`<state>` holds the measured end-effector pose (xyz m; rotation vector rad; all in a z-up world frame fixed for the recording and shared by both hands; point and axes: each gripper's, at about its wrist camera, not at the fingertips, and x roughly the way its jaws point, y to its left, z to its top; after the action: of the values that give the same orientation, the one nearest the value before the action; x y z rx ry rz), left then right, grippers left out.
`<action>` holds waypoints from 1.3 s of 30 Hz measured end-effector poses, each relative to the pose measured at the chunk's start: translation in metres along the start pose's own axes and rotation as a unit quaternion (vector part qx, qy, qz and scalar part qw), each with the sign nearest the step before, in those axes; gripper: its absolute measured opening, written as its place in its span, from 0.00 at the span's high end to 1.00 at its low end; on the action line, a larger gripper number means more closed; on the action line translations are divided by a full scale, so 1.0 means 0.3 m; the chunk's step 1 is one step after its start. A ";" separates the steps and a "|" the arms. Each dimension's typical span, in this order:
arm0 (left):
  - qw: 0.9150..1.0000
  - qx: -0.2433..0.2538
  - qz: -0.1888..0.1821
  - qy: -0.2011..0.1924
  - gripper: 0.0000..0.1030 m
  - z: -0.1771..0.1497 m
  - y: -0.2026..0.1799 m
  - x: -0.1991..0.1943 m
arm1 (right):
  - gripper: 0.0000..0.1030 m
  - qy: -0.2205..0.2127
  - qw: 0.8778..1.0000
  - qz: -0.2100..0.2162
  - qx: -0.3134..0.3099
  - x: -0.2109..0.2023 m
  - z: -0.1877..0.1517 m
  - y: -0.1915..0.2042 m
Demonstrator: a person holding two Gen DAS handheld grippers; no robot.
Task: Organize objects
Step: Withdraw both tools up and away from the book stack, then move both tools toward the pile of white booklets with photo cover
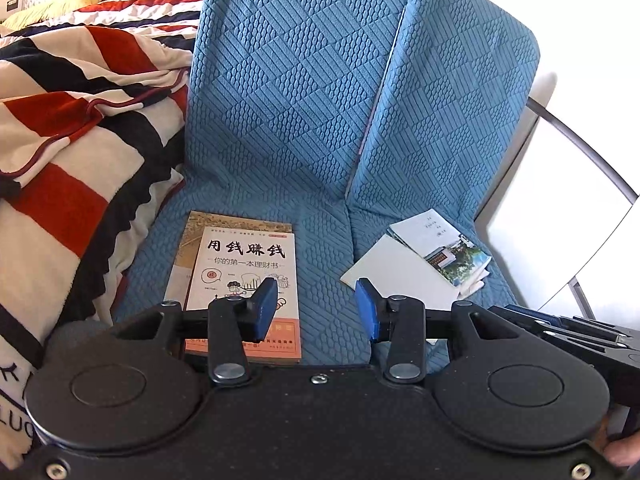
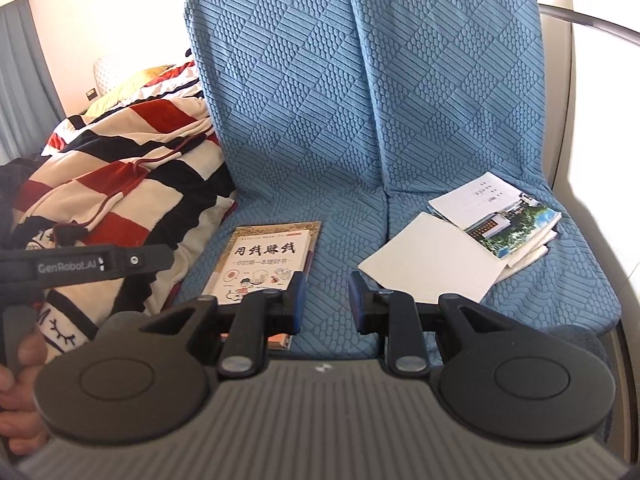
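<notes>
My left gripper [image 1: 316,308] hangs with jaws apart, nothing between them; my right gripper [image 2: 326,300] too, jaws parted and empty. "GenRobot.AI" reads on the left tool's side in the right view. Just beyond on the blue sofa seat [image 1: 320,264] lies the cartoon-cover book [image 1: 244,276], titled 用钱赚钱, squared on a larger book beneath. Well apart to the right, the white booklet [image 2: 432,264] and photo-cover booklet [image 2: 504,224] sprawl askew. One stack looks tidy, I reckon; these loose ones remain. Striped blanket [image 1: 80,140] behind, left.
</notes>
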<state>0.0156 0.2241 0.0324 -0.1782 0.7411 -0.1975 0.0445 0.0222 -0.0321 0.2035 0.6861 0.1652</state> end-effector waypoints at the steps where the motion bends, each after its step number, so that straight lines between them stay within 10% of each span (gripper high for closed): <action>1: 1.000 0.001 0.000 -0.001 0.60 0.000 -0.004 -0.001 | 0.74 0.000 1.000 -0.001 0.000 -0.002 -0.001 -0.005; 22: 0.999 0.030 -0.011 0.005 0.52 -0.001 -0.152 0.048 | 0.73 -0.015 0.999 -0.046 0.024 -0.037 -0.023 -0.150; 39: 0.997 0.070 -0.037 0.011 0.28 0.016 -0.375 0.143 | 0.36 -0.050 0.991 -0.119 0.041 -0.067 -0.029 -0.335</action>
<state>0.0370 0.1055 0.0337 -0.0701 0.7410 -0.3219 0.0321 -0.0781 -0.0507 0.2055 0.6119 -0.1018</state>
